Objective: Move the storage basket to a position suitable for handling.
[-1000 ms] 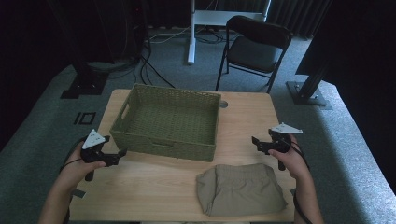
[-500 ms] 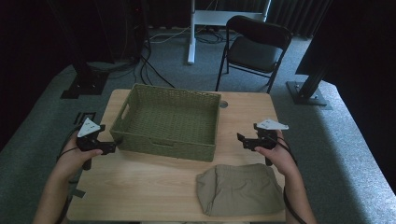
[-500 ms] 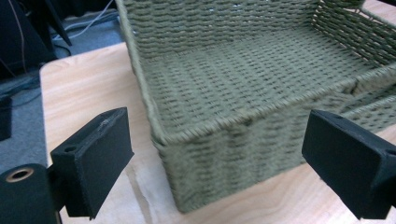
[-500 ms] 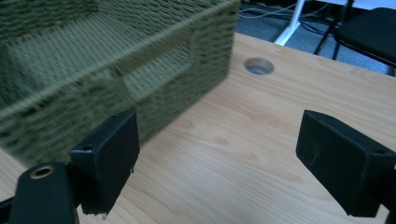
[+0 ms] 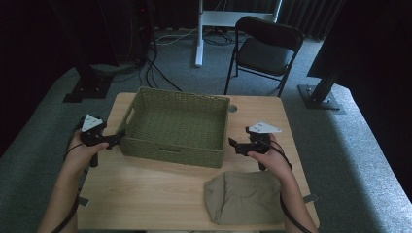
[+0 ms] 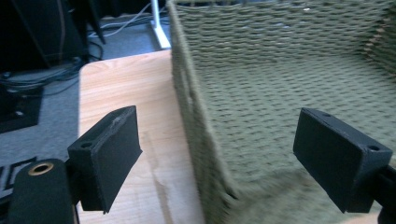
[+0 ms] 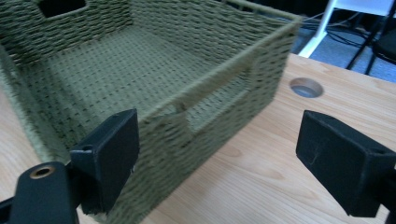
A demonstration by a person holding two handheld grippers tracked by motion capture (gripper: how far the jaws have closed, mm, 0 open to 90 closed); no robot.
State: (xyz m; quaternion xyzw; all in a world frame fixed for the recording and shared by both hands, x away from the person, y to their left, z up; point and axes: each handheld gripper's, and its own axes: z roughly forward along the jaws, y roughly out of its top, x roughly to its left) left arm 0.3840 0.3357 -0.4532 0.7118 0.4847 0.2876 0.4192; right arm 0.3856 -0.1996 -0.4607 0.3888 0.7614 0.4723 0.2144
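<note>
An empty olive woven basket [image 5: 170,153] stands on the wooden table [image 5: 145,194], toward its back. My left gripper [image 5: 118,138] is at the basket's left end, open. In the left gripper view its jaws straddle the left wall [image 6: 187,93], one outside over the table and one over the inside. My right gripper [image 5: 232,144] is open at the basket's right end. In the right gripper view the right wall with its handle slot [image 7: 215,100] lies between the jaws, nearer the left one. A folded khaki cloth [image 5: 243,196] lies at the front right, beside the right forearm.
A round cable hole [image 5: 232,108] sits in the table behind the basket's right corner. A black folding chair [image 5: 267,48], a white desk leg [image 5: 199,34], floor cables and two black stand bases [image 5: 320,94] lie beyond the table.
Both grippers have moved inward to the basket's ends. The left went forward and right, the right went left. Basket and cloth have not moved.
</note>
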